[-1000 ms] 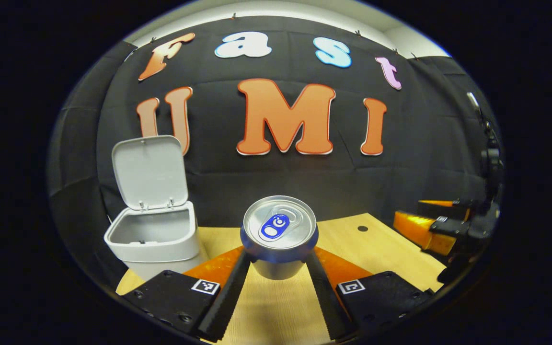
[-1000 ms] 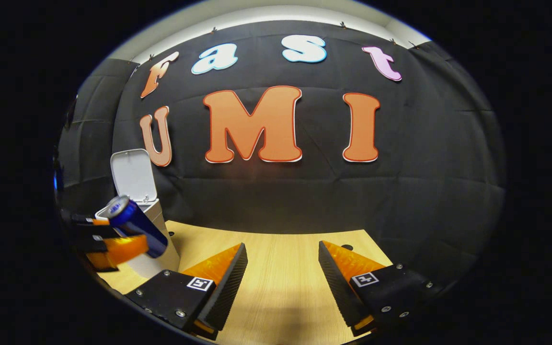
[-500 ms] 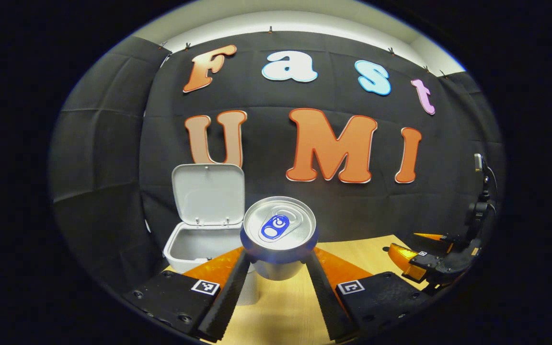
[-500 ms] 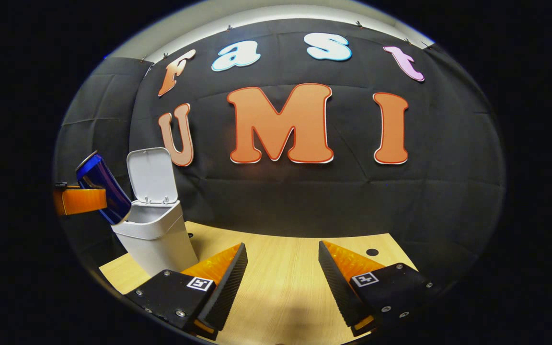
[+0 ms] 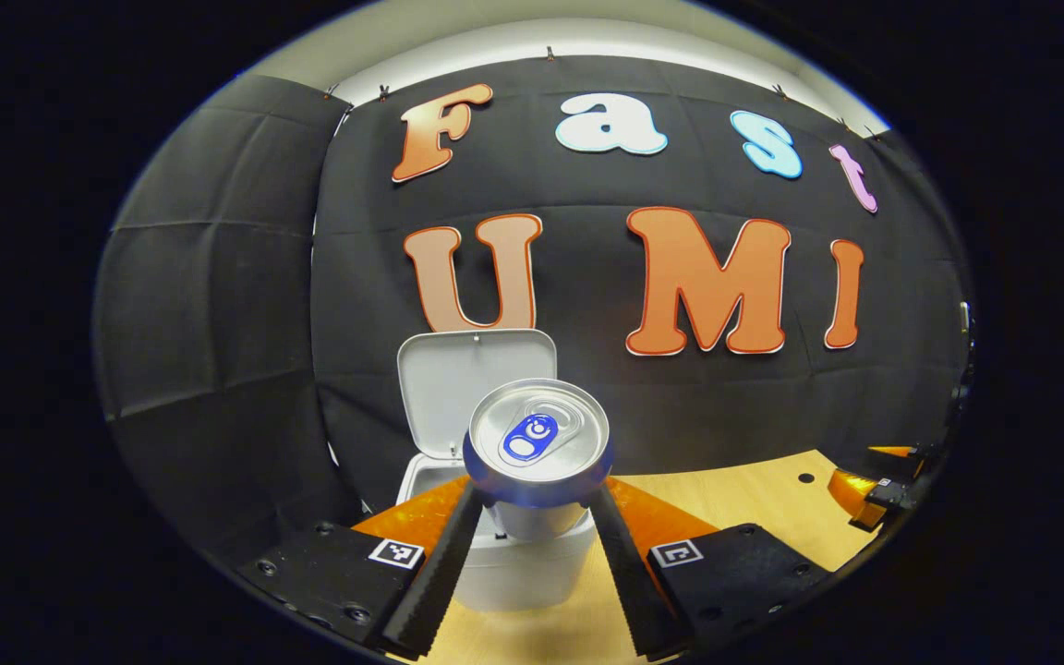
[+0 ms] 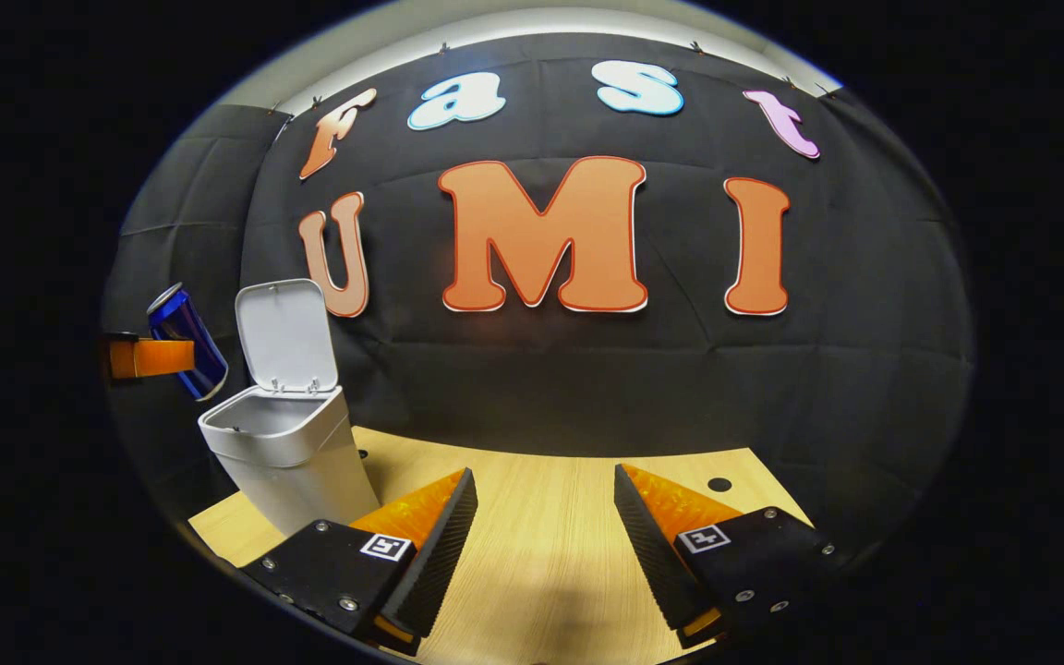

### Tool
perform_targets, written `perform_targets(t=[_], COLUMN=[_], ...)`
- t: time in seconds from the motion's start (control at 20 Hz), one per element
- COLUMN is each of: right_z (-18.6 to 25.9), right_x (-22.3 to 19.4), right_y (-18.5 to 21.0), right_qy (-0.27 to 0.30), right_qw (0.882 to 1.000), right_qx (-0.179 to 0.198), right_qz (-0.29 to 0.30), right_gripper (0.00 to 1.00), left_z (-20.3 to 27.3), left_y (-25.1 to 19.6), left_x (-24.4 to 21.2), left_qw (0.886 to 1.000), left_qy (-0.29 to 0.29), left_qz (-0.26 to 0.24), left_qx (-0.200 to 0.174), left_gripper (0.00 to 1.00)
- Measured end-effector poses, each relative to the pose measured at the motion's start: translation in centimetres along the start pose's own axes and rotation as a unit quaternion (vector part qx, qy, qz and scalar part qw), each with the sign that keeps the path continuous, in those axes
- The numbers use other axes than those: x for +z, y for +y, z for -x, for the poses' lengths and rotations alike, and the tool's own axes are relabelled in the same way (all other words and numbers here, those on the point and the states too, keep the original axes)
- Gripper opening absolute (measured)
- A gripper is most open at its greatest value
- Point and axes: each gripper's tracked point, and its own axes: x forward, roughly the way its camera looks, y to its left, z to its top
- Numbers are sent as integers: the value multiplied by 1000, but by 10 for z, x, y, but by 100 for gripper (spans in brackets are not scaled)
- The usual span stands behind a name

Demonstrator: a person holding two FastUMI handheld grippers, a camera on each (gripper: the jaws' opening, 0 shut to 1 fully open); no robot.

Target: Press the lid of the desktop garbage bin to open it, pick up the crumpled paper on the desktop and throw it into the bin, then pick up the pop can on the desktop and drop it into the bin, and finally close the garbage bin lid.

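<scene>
In the right gripper view, the left gripper (image 6: 139,357) is far left, off the edge of the wooden table (image 6: 550,536), its fingers clamped on the pop can (image 6: 187,340). The can is raised, just left of the garbage bin (image 6: 283,457). Its long axis leans, silver top up and to the left. The bin's lid (image 6: 284,334) stands upright, the mouth unblocked. The right gripper (image 6: 546,545) hovers over bare tabletop, fingers apart. In the left gripper view, the can (image 5: 538,441) sits between the fingers, top facing the camera, the bin (image 5: 518,559) directly behind and below it.
</scene>
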Motion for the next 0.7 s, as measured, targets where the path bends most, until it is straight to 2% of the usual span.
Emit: perform_targets(t=[0.05, 0.1, 0.35, 0.7], right_z=[0, -1, 3, 17], right_x=[0, -1, -4, -12], right_y=[-1, -1, -5, -15], right_qy=[1, 3, 8, 20], right_qw=[1000, 1000, 999, 997], right_qx=[-6, -11, -37, -70], right_qz=[0, -1, 6, 3], right_gripper=[89, 89, 89, 89], left_z=[-8, -17, -61, -97], left_y=[4, 9, 35, 44], left_x=[0, -2, -28, -69], left_qw=[1000, 1000, 1000, 998], left_qy=[1, 0, 21, 61], left_qz=[-3, -5, 7, 4], left_qx=[0, 0, 5, -5], left_gripper=[77, 74, 75, 75])
